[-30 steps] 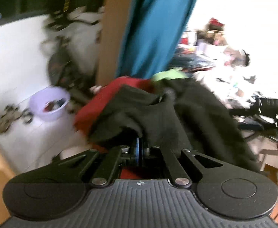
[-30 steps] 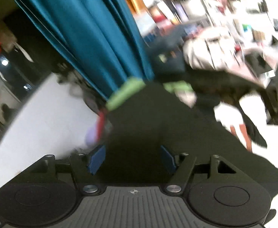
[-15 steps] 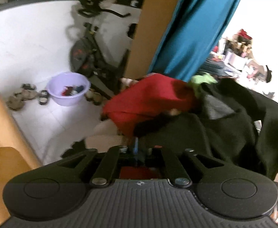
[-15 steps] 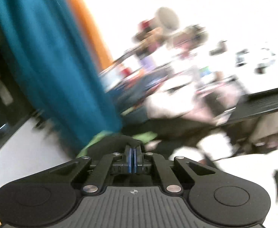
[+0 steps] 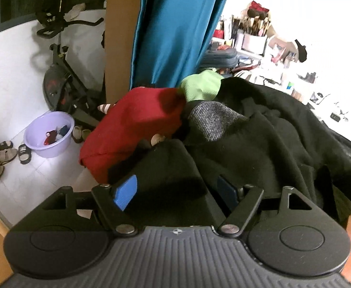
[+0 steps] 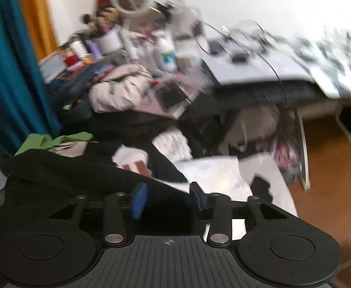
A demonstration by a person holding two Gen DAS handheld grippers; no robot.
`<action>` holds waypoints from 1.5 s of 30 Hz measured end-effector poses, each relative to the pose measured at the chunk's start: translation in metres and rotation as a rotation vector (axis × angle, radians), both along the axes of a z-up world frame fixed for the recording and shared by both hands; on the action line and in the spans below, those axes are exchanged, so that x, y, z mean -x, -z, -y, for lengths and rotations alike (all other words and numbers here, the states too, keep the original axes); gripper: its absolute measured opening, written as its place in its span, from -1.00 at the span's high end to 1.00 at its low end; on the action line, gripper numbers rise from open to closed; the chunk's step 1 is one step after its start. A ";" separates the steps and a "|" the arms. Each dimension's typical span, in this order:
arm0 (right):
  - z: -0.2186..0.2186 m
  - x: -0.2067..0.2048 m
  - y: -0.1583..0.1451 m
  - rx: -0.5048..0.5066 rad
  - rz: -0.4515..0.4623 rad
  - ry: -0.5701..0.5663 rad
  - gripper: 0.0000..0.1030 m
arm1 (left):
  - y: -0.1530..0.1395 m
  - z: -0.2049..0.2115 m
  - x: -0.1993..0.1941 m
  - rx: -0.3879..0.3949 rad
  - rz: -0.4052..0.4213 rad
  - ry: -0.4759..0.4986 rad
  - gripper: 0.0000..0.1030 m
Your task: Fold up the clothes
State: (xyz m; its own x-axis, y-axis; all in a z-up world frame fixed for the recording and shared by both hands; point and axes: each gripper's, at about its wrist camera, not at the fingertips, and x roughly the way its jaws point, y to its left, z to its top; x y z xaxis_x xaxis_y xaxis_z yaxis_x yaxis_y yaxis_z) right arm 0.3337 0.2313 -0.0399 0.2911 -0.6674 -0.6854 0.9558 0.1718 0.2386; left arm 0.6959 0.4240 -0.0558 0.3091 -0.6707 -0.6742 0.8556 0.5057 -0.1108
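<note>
**Both tongs parted over the clothes pile**

Compare with half a second ago: both tongs had their blue pads pressed together then; both have just been opening. Your left tongs (image 5: 175, 189) now stand wide, with a fold of the black garment (image 5: 266, 139) lying between the pads; the pads do not press on it. Your right tongs (image 6: 168, 200) stand partly spread, and dark cloth (image 6: 79, 170) lies in that gap as well, ungripped as far as the blur allows.

Pose: both tongs point forward and downward onto the pile.

Location of the work: the black garment spreads ahead and to the right of the left tongs. The red garment (image 5: 137, 129) lies ahead-left of them, the green cloth (image 5: 200, 86) further ahead, and a grey knit piece (image 5: 211, 120) between these. A lilac basin (image 5: 48, 133) sits on the floor far to the left.

Limits: the right wrist view is motion-blurred. The desk clutter (image 6: 151, 55) ahead cannot be identified. The gripper bodies hide the nearest cloth in both views.
</note>
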 end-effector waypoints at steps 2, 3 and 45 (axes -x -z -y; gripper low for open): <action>0.004 -0.014 -0.010 0.048 -0.020 -0.041 0.02 | -0.001 0.003 -0.001 -0.012 0.003 -0.009 -0.49; 0.005 -0.021 -0.017 0.067 -0.019 -0.062 0.02 | -0.002 0.005 -0.002 -0.018 0.005 -0.013 -0.50; 0.030 -0.119 -0.038 0.287 0.030 -0.394 0.76 | 0.006 -0.004 -0.004 -0.125 0.087 0.023 -0.79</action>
State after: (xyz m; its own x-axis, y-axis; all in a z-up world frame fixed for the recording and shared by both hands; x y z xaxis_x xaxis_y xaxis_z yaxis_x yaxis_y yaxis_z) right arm 0.4527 0.2013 -0.0017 0.5759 -0.6634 -0.4776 0.7986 0.5815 0.1552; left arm 0.7002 0.4282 -0.0614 0.3556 -0.5910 -0.7241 0.8709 0.4908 0.0271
